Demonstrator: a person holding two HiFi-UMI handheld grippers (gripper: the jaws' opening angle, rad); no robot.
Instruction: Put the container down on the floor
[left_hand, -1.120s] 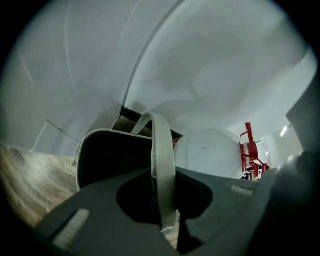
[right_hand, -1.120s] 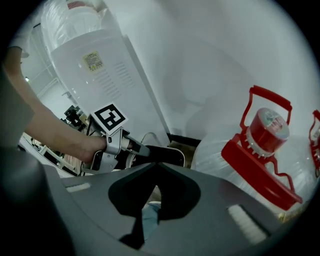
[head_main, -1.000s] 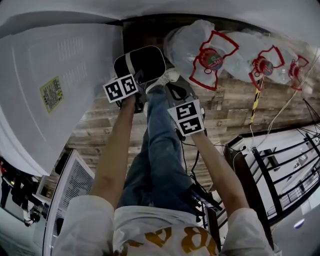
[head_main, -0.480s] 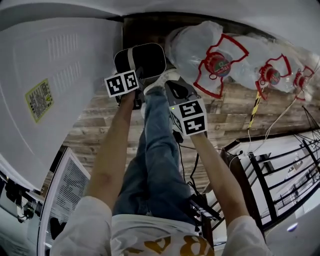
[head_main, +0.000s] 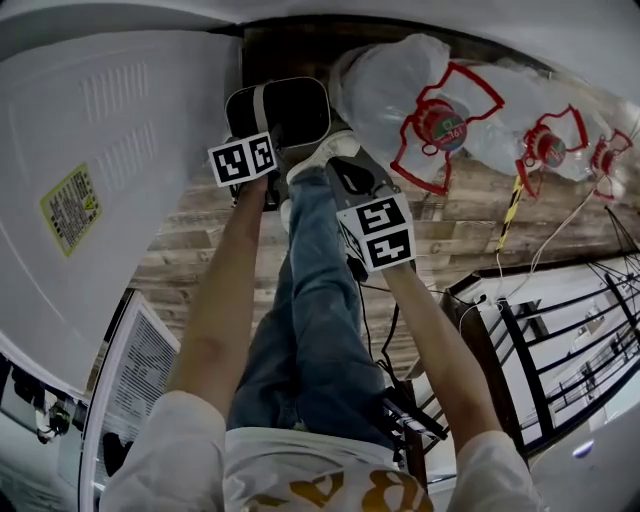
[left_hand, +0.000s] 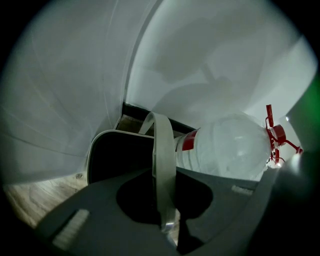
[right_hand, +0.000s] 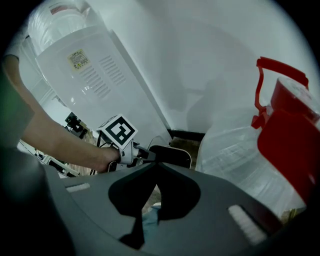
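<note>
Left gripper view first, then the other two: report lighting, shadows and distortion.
Left gripper view: fisheye circle with black corners; soft shadows on the white wall; the water bottle glares pale; the container is nearly black. Right gripper view: the red cap looms oversized at the edge; green blur at left. Head view: the floor planks bow strongly; lighting even.

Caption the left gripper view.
Left gripper shut on the grey handle of a dark rectangular container beside a clear bottle.
</note>
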